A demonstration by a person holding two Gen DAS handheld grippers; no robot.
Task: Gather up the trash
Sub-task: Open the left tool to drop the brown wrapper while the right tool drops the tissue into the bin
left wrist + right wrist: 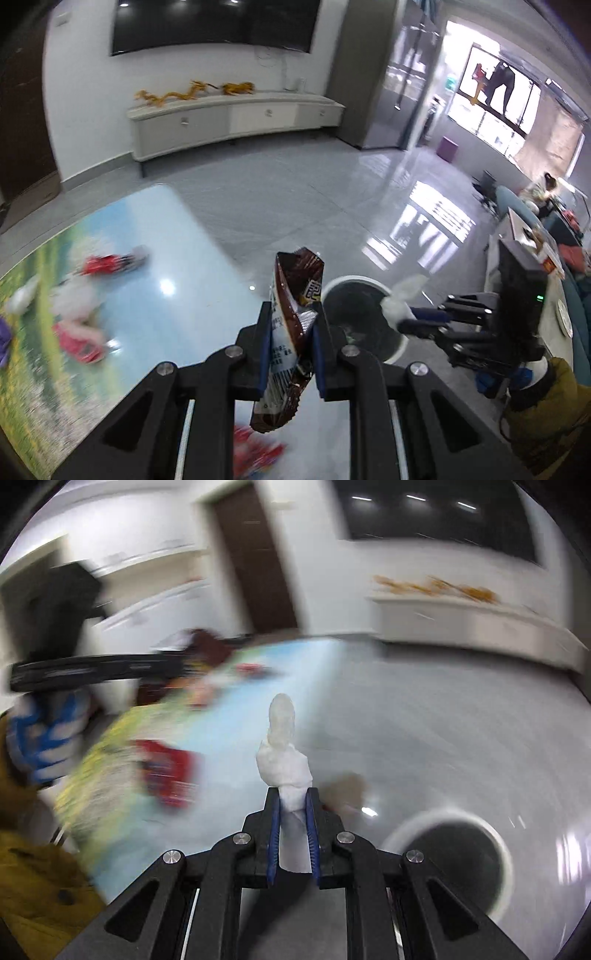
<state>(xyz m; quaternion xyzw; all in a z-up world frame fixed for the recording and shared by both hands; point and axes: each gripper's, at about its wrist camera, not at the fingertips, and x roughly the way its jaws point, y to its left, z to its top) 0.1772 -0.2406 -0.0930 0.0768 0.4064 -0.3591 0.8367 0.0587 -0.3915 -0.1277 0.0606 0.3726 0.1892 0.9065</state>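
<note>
The step in hand looked like the carry to the bin; both claws were loaded and neither had let go; the left claw [290,338] was clenched on a brown-and-white snack wrapper [291,325], which stood up between its blue pads and hung out below them, over the edge of the surface [177,295]; the right claw [293,834] was clenched on a twisted wad of white tissue [284,760], and from the left wrist view that wad [400,295] sat at the far rim of the round white-rimmed bin [364,317] on the floor; the next move, as I judged it, called for bringing each claw squarely over the dark mouth of the bin [450,860] and only then easing the pads apart, the light wrapper being likely to flutter wide if dropped from the side; more litter waited on the printed surface, a red packet [110,264] near its far end, a pink-red one [79,341] closer in and another red scrap [255,454] under the left claw; the two claws were near each other above the bin, so crowding there seemed the main hindrance; the right wrist view was badly smeared.
</note>
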